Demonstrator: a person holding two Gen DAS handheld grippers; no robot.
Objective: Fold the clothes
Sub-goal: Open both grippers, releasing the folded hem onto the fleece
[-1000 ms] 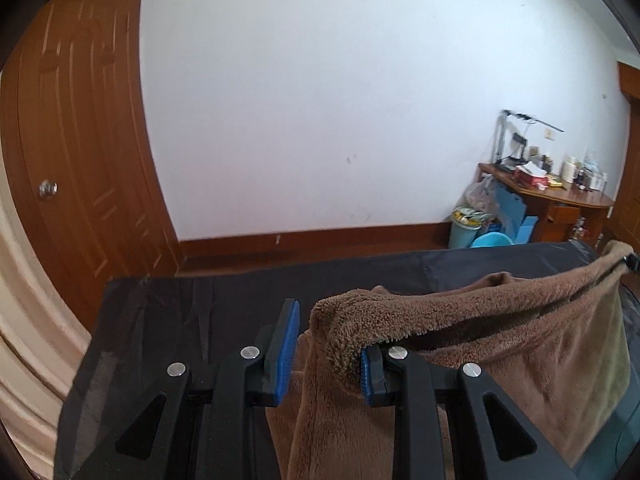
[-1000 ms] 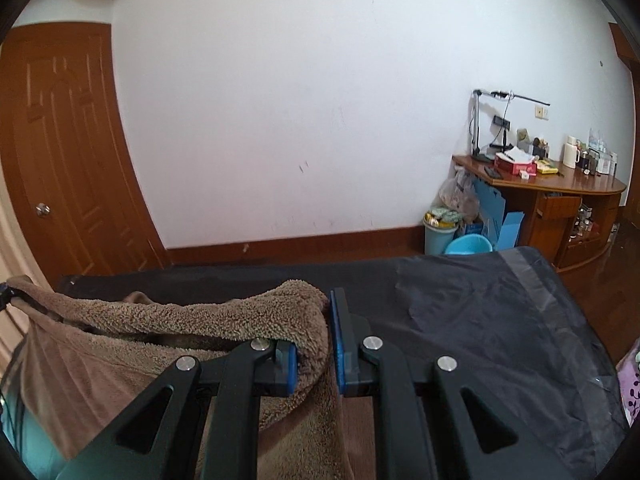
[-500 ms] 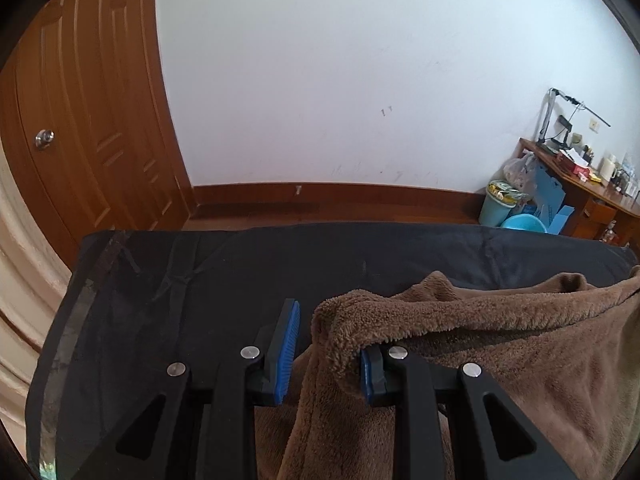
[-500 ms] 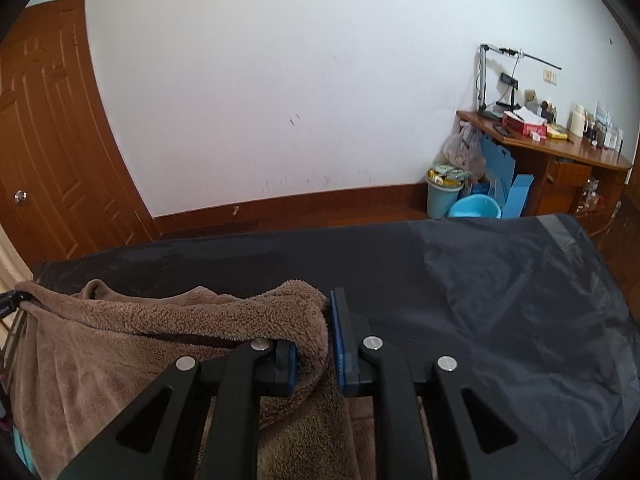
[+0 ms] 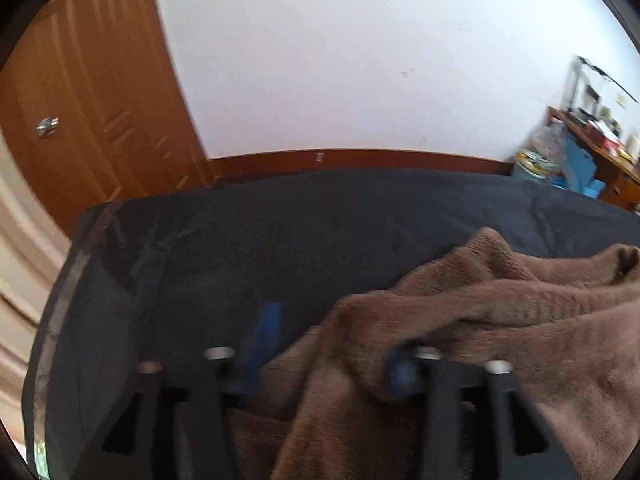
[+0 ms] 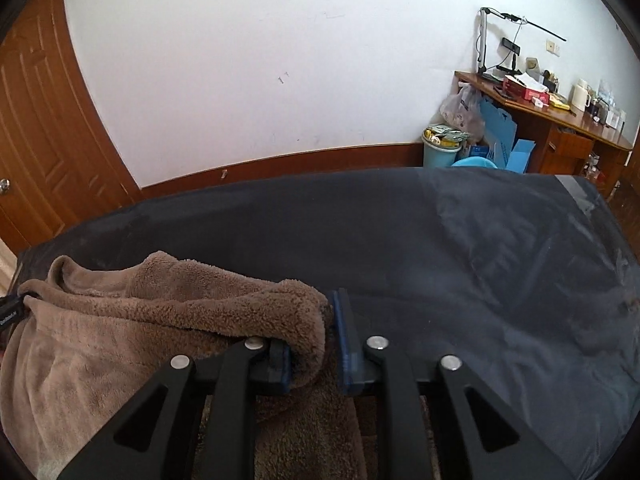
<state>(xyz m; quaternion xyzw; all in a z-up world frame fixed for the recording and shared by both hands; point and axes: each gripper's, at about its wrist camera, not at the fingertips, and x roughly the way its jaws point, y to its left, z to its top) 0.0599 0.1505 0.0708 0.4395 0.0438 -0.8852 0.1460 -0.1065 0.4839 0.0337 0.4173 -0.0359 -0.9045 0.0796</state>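
A brown fleece garment (image 5: 520, 320) lies heaped on the black-covered table (image 5: 280, 240). In the blurred left wrist view its corner is draped over the right finger of my left gripper (image 5: 332, 344). The jaws are opening wide, and the left pad stands clear of the cloth. In the right wrist view the same garment (image 6: 120, 320) hangs over the left finger of my right gripper (image 6: 312, 340). These jaws are opening too, and a thin gap shows between the fleece fold and the right pad. Both grippers hang low over the table (image 6: 480, 260).
A wooden door (image 5: 80, 100) stands at the left and a white wall lies behind the table. At the right are a cluttered wooden desk (image 6: 560, 120), a full waste bin (image 6: 440, 148) and blue boxes. The table's taped edge (image 5: 52, 320) runs along the left.
Both grippers have sunk toward the table with the garment's corners. Their jaws, shut on the fleece before, have parted. The cloth now rests slack on the table instead of stretched between them.
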